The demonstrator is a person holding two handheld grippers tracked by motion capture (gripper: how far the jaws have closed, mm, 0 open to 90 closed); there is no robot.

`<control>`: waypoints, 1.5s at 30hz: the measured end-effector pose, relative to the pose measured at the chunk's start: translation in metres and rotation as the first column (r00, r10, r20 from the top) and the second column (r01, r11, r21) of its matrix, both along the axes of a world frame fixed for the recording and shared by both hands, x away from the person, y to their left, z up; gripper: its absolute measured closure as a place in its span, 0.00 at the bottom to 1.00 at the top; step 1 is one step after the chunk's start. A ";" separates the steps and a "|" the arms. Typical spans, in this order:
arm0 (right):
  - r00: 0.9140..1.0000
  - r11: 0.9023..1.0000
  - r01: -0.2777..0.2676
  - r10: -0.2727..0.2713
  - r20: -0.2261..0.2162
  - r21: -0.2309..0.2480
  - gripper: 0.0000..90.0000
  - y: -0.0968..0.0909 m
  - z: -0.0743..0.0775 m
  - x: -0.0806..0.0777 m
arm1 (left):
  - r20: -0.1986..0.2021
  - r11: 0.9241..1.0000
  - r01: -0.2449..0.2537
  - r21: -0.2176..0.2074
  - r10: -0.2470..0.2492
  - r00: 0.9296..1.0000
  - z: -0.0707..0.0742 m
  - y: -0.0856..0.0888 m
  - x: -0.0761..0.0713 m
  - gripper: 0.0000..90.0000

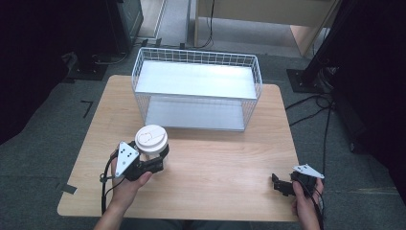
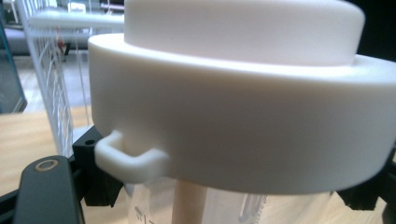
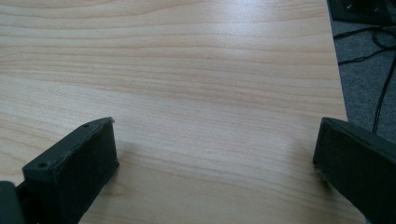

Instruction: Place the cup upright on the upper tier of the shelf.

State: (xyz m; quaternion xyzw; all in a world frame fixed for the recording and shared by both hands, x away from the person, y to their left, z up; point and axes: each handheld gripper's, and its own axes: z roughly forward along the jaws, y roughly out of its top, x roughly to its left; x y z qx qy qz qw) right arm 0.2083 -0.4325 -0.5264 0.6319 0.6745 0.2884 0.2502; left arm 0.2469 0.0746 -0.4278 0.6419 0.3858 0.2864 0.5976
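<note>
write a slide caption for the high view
Left claw grips a lidded paper cup in front of a white wire rack; right claw rests open.

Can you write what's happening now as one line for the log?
left gripper: shut on white-lidded paper cup | right gripper: open over wooden table | white wire shelf basket: behind cup

High view looks forward and down over the whole wooden surface (image 1: pixel 215 163). Left gripper view sits very close to a white lid (image 2: pixel 243 107). Right gripper view faces down near the same surface (image 3: pixel 187 70).
</note>
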 end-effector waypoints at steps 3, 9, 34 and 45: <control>1.000 1.000 0.000 0.000 0.000 0.000 0.00 0.000 0.000 0.000 | 0.015 1.000 0.002 -0.010 -0.002 1.000 0.009 -0.003 0.004 0.17; 1.000 1.000 0.000 0.000 0.002 0.001 0.00 0.000 0.000 0.000 | 0.051 0.999 -0.017 -0.029 0.019 0.998 0.018 -0.008 0.015 0.17; 1.000 1.000 -0.004 0.004 0.002 0.002 0.00 0.000 0.000 0.000 | 0.163 0.997 -0.070 -0.035 0.075 0.984 0.074 -0.024 0.060 0.17; 1.000 1.000 -0.004 0.004 0.002 0.002 0.00 0.000 0.000 0.000 | 0.188 0.998 -0.064 -0.029 0.069 0.980 0.094 -0.036 0.071 0.17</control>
